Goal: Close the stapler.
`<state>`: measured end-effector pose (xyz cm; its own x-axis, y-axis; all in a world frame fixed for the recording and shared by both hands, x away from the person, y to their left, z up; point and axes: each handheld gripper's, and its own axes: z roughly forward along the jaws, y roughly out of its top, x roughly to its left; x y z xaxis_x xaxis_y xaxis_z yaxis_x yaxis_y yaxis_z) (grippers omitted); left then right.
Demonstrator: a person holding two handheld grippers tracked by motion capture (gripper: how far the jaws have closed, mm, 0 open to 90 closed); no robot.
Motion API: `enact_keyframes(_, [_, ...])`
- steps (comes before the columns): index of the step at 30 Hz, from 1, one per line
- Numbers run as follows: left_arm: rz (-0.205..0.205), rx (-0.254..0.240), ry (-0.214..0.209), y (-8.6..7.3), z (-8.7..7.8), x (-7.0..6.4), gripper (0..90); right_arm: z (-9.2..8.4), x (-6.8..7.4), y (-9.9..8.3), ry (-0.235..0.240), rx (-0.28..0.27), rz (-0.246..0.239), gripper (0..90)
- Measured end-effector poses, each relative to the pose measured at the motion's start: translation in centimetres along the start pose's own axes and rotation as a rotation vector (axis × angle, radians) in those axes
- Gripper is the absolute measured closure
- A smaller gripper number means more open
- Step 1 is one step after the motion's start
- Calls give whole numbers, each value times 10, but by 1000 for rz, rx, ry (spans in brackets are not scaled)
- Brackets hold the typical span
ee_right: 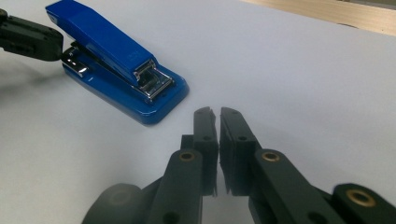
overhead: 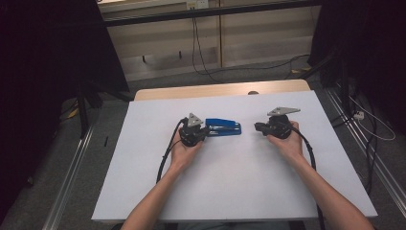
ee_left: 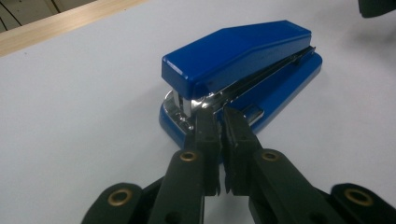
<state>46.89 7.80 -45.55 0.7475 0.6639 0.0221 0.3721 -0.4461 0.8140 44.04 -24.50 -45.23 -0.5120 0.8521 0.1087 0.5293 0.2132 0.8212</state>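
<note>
Blue stapler [ee_left: 243, 70] lies untouched on the table [overhead: 239, 182]; my left hand-held gripper [ee_left: 223, 116] noses its end, closed and empty, my right hand-held gripper [ee_right: 215, 116] likewise closed, nothing grasped yet.

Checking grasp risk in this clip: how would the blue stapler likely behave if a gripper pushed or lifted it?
The blue stapler looks rigid with a flat base, so it would probably slide on the white table rather than roll. Its glossy shell may slip between pads. The hinged top could well pivot if lifted by one end.

My black grippers [overhead: 193, 134] flank a glossy blue stapler [ee_left: 243, 70] with silver metal parts, on a plain white table [overhead: 230, 191].
</note>
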Motion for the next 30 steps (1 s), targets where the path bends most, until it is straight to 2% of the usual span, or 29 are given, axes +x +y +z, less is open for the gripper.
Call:
enact_keyframes(4, [5, 1, 4, -1, -2, -1, 814, -2, 0, 0, -3, -10, 3, 824])
enact_keyframes(8, [16, 8, 12, -2, -3, -2, 715, -3, 0, -1, -10, -10, 6, 736])
enact_keyframes(11, [4, -3, 23, -3, -5, 1, 639, -4, 0, -2, -10, -13, 12, 656])
enact_keyframes(13, [-7, -14, 26, -4, -7, 2, 596, -5, 0, -1, -7, -6, 3, 644])
enact_keyframes(14, [-11, -20, 36, -4, -8, 3, 546, -5, 1, -1, -9, -5, -1, 626])
enact_keyframes(15, [-20, -25, 43, -4, -9, 4, 491, -5, 1, -1, -6, -11, 3, 595])
enact_keyframes(17, [-28, -32, 48, -4, -10, 6, 433, -5, 2, -1, -16, -19, 2, 538])
enact_keyframes(19, [-28, -36, 70, -4, -12, 6, 362, -4, 3, -1, -16, -31, 11, 462])
enact_keyframes(24, [-24, -41, 134, -1, -16, 5, 159, -2, 7, 1, -37, -57, 37, 172])
enact_keyframes(28, [-63, -56, 128, 0, -19, 7, 37, -3, 7, 1, -28, -58, 40, 105])
enact_keyframes(30, [-53, -56, 114, -1, -23, 9, 40, -4, 7, 1, -39, -61, 47, 86])
